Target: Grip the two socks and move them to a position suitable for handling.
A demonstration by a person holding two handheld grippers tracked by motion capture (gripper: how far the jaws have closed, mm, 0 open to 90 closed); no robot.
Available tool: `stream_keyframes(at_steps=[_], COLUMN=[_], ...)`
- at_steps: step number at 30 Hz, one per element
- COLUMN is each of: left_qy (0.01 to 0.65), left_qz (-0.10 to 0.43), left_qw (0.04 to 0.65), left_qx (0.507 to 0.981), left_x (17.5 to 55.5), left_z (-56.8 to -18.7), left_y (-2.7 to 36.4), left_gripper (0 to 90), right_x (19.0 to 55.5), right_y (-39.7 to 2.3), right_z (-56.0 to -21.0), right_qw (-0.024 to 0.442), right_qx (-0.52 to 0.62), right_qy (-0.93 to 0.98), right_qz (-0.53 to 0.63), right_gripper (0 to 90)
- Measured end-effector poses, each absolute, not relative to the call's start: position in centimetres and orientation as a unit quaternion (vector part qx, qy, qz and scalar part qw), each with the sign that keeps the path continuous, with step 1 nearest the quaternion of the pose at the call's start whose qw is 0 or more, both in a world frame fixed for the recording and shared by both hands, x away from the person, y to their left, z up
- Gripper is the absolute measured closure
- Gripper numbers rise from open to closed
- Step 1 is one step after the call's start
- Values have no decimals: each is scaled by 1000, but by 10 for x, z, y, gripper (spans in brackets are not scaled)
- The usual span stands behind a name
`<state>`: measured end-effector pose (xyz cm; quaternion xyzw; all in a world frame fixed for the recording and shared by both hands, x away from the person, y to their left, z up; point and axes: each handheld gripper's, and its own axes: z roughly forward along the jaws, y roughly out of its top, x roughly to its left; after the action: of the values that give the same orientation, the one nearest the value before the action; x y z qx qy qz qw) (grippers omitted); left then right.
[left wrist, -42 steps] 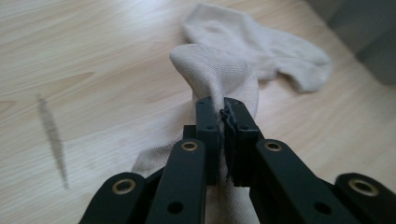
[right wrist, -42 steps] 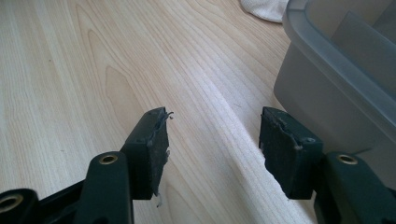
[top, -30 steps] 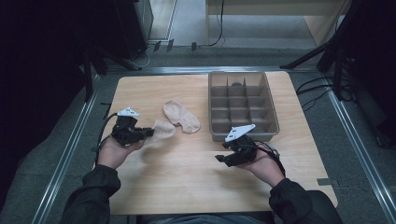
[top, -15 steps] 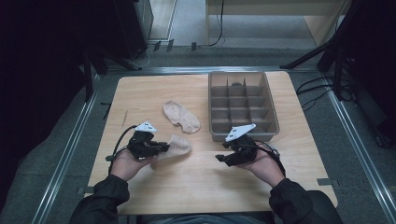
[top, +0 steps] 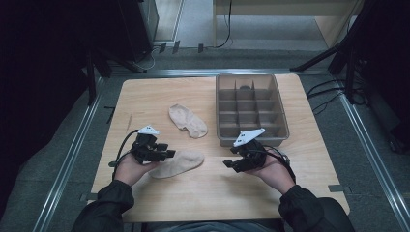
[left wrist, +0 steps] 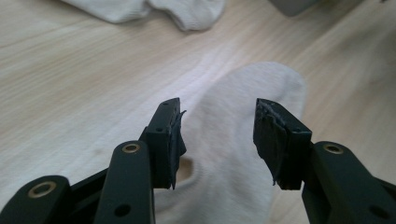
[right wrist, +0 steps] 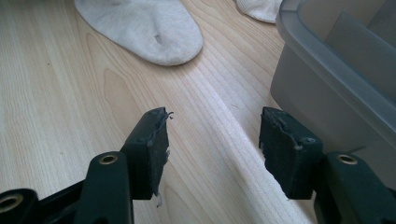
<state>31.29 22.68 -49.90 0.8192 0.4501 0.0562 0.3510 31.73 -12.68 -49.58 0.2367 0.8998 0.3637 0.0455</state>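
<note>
The left gripper (top: pixel 167 153) has just opened its jaws, and the sock (top: pixel 179 162) lies flat between them, released. The right gripper (top: pixel 229 163) waits open, empty, beside the tray (top: pixel 283 116).

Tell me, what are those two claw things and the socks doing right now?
Left gripper just opened, near sock released flat on table. Right gripper open, empty, beside grey tray. Second sock apart. Nothing blocking.

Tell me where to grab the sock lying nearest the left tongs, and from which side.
Take the near sock at its open cuff end, beside the left tongs, coming from its left. It lies flat, so pinch an edge there; the rounded toe points away, toward the right tongs.
</note>
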Motion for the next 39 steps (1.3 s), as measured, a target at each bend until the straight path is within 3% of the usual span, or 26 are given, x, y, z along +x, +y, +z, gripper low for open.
stream_keyframes(at_steps=[17, 39], left_qy=[477, 477], left_qz=[78, 90], left_qw=[342, 348], left_qx=[806, 802], left_x=[353, 407], left_z=[-500, -498], left_y=[235, 228], left_gripper=[467, 485], right_x=[314, 311], right_y=[-129, -134], right_z=[-498, -499], right_qw=[43, 44], right_qx=[246, 253], right_qy=[897, 897], right_qz=[364, 359], right_gripper=[428, 428])
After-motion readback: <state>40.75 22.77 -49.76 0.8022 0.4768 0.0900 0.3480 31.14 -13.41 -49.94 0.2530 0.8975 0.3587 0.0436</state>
